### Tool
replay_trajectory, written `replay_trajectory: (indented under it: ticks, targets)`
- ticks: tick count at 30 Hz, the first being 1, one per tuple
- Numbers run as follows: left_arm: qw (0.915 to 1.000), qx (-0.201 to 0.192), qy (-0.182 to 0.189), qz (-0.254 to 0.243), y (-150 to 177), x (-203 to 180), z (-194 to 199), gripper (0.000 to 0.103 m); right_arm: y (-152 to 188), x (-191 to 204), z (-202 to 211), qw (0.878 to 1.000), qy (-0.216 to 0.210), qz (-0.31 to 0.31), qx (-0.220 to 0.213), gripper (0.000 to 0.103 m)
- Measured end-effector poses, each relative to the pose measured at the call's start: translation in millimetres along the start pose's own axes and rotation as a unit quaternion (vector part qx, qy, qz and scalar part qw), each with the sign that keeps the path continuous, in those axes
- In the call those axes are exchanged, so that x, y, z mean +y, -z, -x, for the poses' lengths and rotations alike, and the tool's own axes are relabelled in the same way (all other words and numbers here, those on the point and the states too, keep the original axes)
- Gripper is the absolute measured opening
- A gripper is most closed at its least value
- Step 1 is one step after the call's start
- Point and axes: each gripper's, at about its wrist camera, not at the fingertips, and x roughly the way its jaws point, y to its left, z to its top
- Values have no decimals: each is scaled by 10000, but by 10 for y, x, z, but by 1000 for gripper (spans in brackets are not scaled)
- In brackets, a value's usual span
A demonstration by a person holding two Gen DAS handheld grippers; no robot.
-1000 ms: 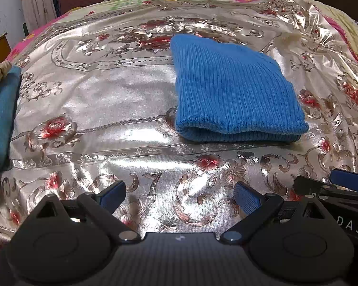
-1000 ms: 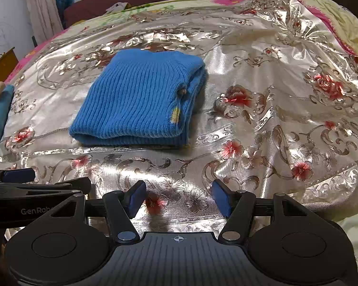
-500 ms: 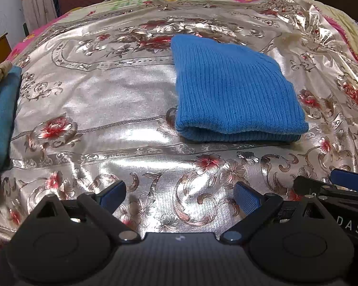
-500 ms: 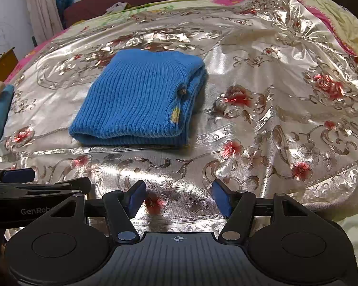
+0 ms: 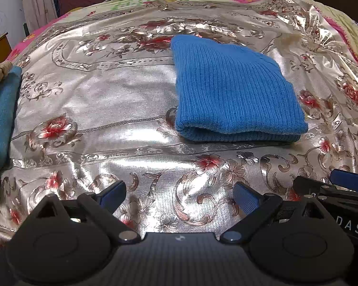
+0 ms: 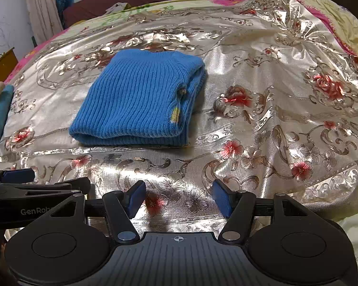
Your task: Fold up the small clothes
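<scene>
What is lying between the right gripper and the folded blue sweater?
Only bare floral bedspread separates the open right gripper from the blue sweater, as the right wrist view shows.

Both fisheye views are sharp and evenly lit from above. Bright white glare patches gleam on the shiny silver floral bedspread (image 5: 121, 100), strongest near its front edge. The folded blue sweater (image 6: 140, 100) casts a thin shadow. Edges curve strongly, and corners darken to black.

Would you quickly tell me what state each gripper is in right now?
Left gripper: open, holding nothing, short of the sweater.
Right gripper: open, holding nothing.
</scene>
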Motion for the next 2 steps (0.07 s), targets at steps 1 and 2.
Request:
replay_trajectory:
  ticks: [1,2]
  targets:
    - [10000,9,9,15,-2,0,-1,98,0,0,-1,10000,9,3,4,65]
    - [10000,28,19,39,-2,4,-4,97,4,-7,-1,10000,39,4,7,68]
